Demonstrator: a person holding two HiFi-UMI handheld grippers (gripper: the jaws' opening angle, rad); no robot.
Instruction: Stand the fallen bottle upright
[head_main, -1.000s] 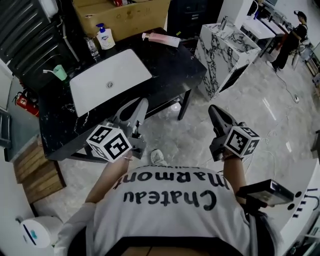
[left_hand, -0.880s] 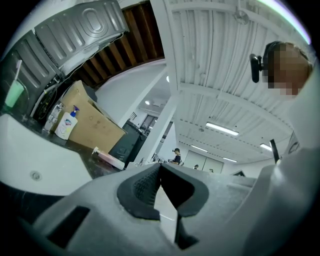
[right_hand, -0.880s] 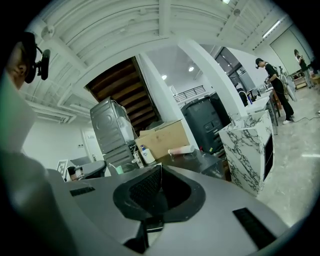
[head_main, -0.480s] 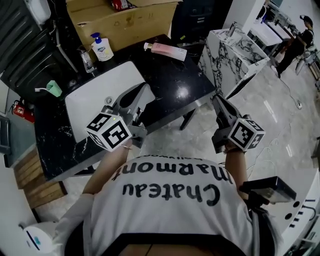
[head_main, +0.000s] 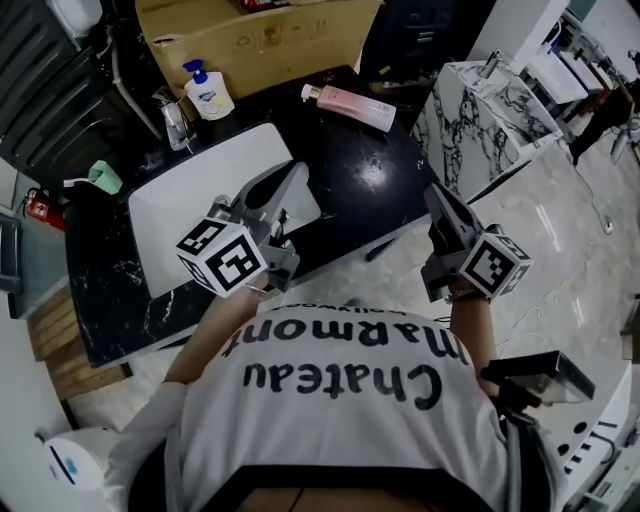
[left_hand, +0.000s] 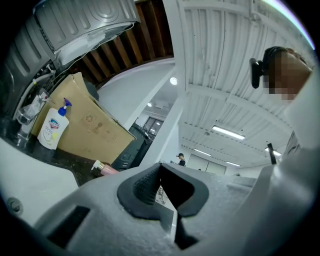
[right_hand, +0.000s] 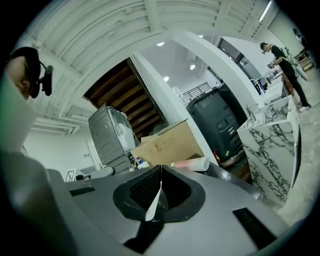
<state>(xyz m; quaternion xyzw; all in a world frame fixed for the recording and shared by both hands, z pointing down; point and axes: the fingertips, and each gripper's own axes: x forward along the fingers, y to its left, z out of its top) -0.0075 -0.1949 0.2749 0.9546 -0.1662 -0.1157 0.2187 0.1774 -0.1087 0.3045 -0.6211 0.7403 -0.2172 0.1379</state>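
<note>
Left gripper (head_main: 296, 170) and right gripper (head_main: 433, 192) both closed, empty, carried level at the near edge of the black counter (head_main: 365, 175), presumably an approach posture, since the pink bottle (head_main: 350, 107) lies flat at its far side, well apart.

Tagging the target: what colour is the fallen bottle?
Pink. The bottle shows best in the head view, lying on the dark counter.
</note>
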